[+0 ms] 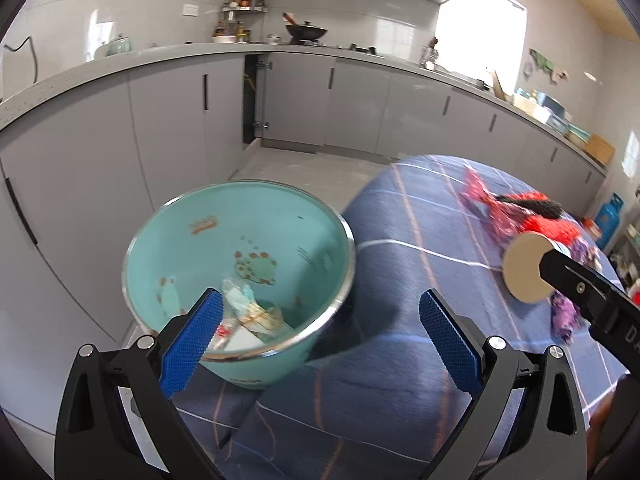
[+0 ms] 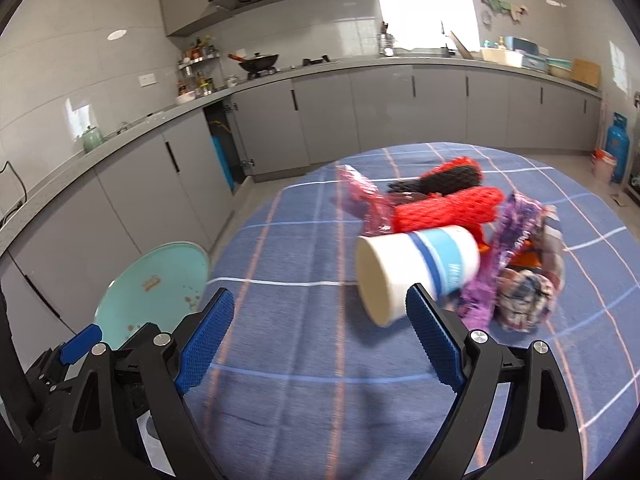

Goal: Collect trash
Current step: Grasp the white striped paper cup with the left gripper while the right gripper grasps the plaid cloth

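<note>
Left wrist view showed my left jaws spread wide and holding nothing, hanging over one teal bin that stood just beside the edge of the desk, which was covered in blue checked cloth. Crumpled wrappers lay at the bottom of the bin; I could not count them. My right jaws were also wide apart and held nothing. One paper cup, white with blue bands, lay on its side on the desk with its open mouth toward me, just ahead of my right finger. Behind and beside it sat a pile of trash: one red foam net, one black net, a pink wrapper, a purple wrapper and one crumpled printed wrapper. Grey cabinets ran along the walls, with one blue gas cylinder standing at the far right.
</note>
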`<state>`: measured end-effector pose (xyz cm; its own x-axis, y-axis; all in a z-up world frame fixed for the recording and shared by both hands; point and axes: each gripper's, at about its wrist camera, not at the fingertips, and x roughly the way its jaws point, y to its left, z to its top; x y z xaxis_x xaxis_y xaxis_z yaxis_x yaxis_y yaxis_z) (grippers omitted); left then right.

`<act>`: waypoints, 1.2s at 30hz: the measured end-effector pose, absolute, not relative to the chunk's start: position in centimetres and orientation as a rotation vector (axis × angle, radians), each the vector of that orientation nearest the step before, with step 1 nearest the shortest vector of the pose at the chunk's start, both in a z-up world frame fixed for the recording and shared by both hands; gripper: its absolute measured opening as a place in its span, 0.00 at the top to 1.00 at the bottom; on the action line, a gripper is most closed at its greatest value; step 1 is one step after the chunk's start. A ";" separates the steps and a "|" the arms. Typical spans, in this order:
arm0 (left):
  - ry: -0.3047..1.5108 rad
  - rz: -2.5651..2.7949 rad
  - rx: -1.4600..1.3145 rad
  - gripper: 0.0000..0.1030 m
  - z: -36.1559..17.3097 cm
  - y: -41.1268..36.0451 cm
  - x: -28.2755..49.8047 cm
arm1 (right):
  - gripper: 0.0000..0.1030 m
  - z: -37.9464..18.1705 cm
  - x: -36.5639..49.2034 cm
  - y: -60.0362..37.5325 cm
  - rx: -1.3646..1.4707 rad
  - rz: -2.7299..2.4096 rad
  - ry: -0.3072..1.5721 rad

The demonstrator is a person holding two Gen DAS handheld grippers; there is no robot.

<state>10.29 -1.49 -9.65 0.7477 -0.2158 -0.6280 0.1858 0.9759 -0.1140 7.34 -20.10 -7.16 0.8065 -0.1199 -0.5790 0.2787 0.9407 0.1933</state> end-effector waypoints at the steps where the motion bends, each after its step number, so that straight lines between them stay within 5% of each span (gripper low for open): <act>1: 0.692 -0.232 -0.038 0.06 -9.7 -2.0 10.1 | 0.16 -7.2 7.1 -20.5 0.281 -0.226 0.595; 23: 0.636 -0.439 0.084 0.17 -7.6 -11.6 8.7 | 0.28 -7.7 1.0 -32.0 0.456 -0.413 0.561; 36: 0.583 -0.633 0.217 0.11 -6.0 -19.2 12.5 | 0.50 -8.9 1.5 -37.4 0.538 -0.441 0.659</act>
